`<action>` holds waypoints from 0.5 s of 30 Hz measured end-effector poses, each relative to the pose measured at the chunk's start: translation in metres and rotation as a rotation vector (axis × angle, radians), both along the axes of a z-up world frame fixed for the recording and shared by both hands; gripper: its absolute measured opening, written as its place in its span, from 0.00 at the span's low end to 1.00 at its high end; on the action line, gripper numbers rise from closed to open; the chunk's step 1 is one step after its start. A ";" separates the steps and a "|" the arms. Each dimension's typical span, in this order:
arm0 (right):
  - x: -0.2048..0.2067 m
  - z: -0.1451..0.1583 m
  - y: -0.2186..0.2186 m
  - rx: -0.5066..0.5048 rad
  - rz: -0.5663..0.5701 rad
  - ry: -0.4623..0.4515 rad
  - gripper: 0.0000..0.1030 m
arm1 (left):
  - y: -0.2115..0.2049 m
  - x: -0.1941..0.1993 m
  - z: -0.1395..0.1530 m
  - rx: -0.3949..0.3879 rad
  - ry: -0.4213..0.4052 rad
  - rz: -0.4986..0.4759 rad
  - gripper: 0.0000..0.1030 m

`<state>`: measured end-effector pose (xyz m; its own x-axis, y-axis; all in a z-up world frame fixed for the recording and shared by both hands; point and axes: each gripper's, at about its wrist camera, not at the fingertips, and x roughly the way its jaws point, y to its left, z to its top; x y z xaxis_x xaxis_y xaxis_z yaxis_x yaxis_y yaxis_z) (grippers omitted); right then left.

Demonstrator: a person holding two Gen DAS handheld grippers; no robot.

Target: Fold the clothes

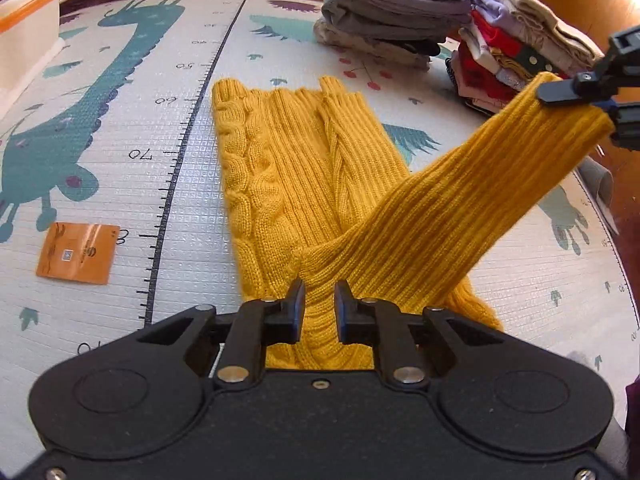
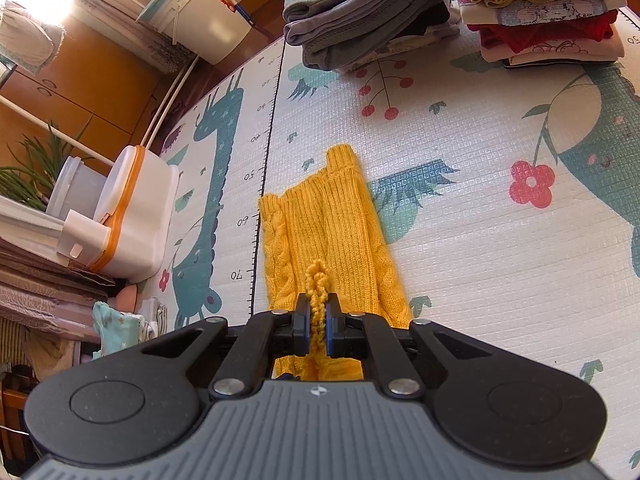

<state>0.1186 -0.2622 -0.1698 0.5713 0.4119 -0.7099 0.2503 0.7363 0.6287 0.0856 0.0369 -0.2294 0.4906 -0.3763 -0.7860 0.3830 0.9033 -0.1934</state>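
Your left gripper (image 1: 319, 300) tilts down, jaws pinching the yellow sweater (image 1: 288, 168) at its near fold — your right gripper (image 2: 318, 312) pinches the raised sleeve cuff (image 1: 576, 120), body flat on the mat (image 1: 180, 184) beyond both jaws.

An orange card (image 1: 78, 253) lies on the play mat (image 1: 120, 184); a white box (image 2: 136, 216) stands nearby.

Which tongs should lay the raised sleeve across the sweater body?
Probably right. The right tongs are shut on the sleeve cuff, holding it above the mat. The left tongs pinch the sweater near the sleeve's base, anchoring it.
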 end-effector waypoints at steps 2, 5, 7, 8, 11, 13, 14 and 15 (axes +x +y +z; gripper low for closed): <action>0.004 0.003 -0.001 0.013 -0.011 -0.010 0.09 | 0.003 -0.019 -0.001 -0.007 -0.006 -0.028 0.11; 0.007 0.005 -0.001 0.025 -0.021 -0.015 0.09 | -0.007 -0.032 -0.040 0.037 0.071 0.025 0.11; 0.007 0.006 -0.001 0.030 -0.023 -0.013 0.09 | -0.008 -0.041 -0.046 0.002 0.028 0.041 0.12; 0.006 0.006 0.000 0.038 -0.024 -0.007 0.09 | -0.004 -0.040 -0.043 -0.030 0.037 0.037 0.12; 0.006 0.007 0.000 0.043 -0.035 -0.001 0.09 | 0.002 -0.041 -0.027 -0.066 -0.009 -0.039 0.27; 0.009 0.007 0.000 0.052 -0.047 0.005 0.09 | 0.001 -0.045 -0.019 -0.039 -0.066 -0.107 0.42; 0.012 0.007 0.000 0.059 -0.056 0.007 0.09 | 0.001 -0.048 -0.017 -0.027 -0.088 -0.134 0.44; 0.015 0.007 0.002 0.065 -0.062 0.009 0.09 | 0.001 -0.050 -0.017 -0.024 -0.097 -0.146 0.44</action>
